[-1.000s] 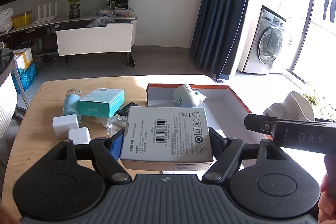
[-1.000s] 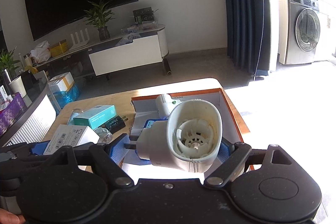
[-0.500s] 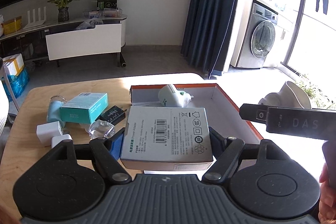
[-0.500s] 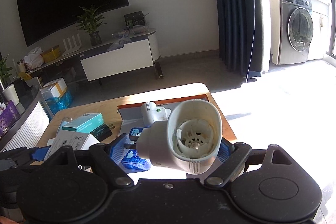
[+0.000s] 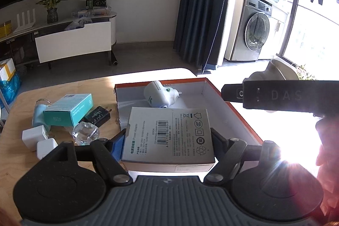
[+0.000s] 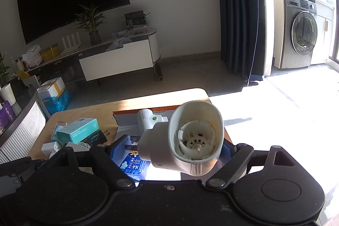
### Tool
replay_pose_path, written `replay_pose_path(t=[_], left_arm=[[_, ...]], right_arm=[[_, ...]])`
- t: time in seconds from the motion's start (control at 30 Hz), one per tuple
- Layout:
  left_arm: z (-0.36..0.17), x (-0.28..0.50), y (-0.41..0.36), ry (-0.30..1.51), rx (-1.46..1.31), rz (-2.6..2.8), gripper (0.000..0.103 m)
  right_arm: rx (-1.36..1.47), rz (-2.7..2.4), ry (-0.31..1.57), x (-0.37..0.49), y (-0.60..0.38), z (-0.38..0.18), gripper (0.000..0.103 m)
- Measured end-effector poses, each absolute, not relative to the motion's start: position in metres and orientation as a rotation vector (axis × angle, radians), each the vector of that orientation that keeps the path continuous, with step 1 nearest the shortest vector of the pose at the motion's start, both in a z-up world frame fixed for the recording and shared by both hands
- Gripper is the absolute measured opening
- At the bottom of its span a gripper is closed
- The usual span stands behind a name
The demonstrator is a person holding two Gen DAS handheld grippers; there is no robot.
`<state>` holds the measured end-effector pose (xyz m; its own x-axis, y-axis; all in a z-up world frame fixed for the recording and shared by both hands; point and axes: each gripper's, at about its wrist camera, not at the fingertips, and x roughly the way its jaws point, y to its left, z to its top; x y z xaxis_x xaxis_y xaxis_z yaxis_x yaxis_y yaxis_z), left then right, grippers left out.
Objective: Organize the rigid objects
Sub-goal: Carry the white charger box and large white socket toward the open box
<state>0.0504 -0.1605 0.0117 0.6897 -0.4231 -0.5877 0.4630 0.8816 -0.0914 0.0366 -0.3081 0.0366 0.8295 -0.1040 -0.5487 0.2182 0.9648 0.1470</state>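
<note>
My left gripper [image 5: 168, 137] is shut on a white power adapter box [image 5: 169, 132] and holds it above the near end of an orange-rimmed open box [image 5: 233, 111]. A white plug-in device [image 5: 157, 96] lies inside that box. My right gripper [image 6: 175, 147] is shut on a white plug-in device with a cup-shaped socket [image 6: 190, 141], held above the same orange box [image 6: 127, 120]. The right gripper also shows in the left wrist view [image 5: 281, 96], to the right of the box.
On the wooden table [image 5: 27, 103] left of the box lie a teal carton [image 5: 67, 109], a black charger [image 5: 97, 117], a clear crystal block [image 5: 85, 132], two white chargers [image 5: 35, 138] and a light blue bottle [image 5: 39, 113]. A blue packet [image 6: 133, 164] lies under the right gripper.
Both grippers have risen and drawn back a little with their loads still held. The table and orange box now sit farther below. The grips have not changed.
</note>
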Motion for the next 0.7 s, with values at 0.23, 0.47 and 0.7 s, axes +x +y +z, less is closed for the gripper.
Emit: replay_pose_path(t=[0.23,0.47,0.7], left_arm=[[0.010,0.051,-0.171,0.645,0.082,-0.520,0.079],[0.008,0.054,-0.182,0.649,0.094,-0.540,0.079],[0.004,0.058,-0.188,0.656,0.100,-0.550,0.079]], right_arm=[[0.198,-0.164,0.577,0.042,-0.312,0.037,0.099],[0.195,-0.160,0.583,0.044,-0.315,0.036,0.099],[0.197,-0.162,0.594,0.051,-0.317,0.034,0.100]])
